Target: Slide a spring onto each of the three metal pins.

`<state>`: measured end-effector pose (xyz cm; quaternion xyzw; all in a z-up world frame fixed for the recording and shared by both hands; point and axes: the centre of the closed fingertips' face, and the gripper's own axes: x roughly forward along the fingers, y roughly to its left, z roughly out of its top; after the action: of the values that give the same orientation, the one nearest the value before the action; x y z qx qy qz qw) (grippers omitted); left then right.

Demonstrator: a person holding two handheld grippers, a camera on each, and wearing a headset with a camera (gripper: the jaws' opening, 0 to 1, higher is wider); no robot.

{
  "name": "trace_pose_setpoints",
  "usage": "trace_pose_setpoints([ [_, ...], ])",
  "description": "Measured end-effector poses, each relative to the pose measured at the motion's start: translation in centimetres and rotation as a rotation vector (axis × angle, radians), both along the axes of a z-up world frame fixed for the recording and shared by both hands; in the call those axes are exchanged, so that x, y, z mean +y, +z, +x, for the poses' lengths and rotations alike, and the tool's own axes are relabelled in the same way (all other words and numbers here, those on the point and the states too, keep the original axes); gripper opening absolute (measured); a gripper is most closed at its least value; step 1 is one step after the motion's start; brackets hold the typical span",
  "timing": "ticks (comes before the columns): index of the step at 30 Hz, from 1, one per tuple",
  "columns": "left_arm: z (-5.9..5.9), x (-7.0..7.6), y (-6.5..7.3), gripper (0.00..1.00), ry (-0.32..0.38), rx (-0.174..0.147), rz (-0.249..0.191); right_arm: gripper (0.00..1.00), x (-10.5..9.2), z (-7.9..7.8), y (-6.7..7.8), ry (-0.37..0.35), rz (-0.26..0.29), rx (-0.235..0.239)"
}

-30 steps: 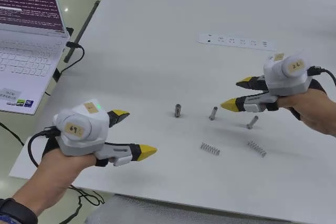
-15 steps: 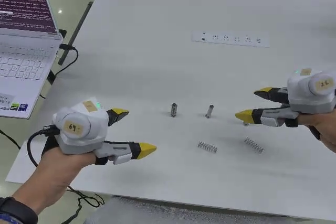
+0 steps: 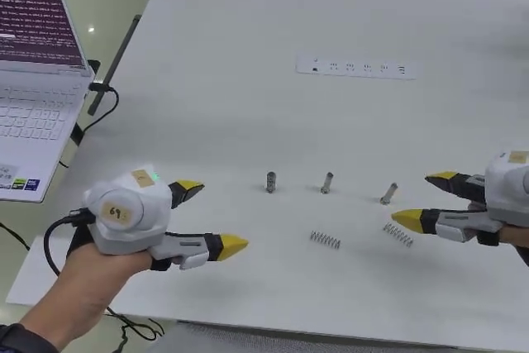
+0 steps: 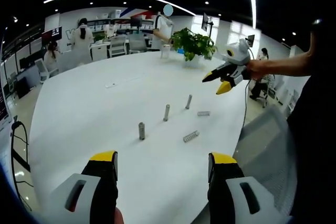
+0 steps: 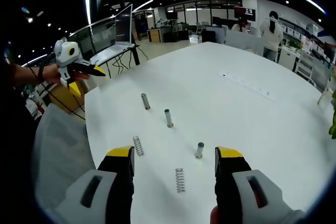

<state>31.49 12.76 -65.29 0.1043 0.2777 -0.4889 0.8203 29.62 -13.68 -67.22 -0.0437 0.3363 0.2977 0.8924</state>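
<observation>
On the white table [image 3: 248, 55] three metal pins stand in a row. The left pin [image 3: 270, 182] already carries a spring, while the middle pin [image 3: 327, 183] and the right pin [image 3: 388, 194] are bare. On the side nearer the person lie the first loose spring [image 3: 325, 240] and the second loose spring [image 3: 397, 235]. The left gripper [image 3: 215, 215] hovers well apart from the pins, jaws spread and empty. The right gripper [image 3: 421, 197] hangs just beside the right pin, jaws likewise apart, gripping nothing
</observation>
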Motion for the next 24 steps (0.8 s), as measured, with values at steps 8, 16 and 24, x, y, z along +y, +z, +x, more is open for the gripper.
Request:
trace_pose_setpoints([
  [8, 0.3, -0.3, -0.1, 0.66, -0.012, -0.002, 0.002, 0.64, -0.4, -1.9, -0.2, -0.036, 0.015, 0.008],
  [16, 0.3, -0.9, -0.3, 0.66, -0.026, -0.002, 0.004, 0.67, -0.1, -3.2, -0.7, -0.051, 0.043, 0.021],
  [24, 0.4, -2.1, -0.6, 0.66, -0.054, -0.003, 0.01, 0.67, -0.1, -4.3, -1.0, -0.07, 0.06, 0.025],
])
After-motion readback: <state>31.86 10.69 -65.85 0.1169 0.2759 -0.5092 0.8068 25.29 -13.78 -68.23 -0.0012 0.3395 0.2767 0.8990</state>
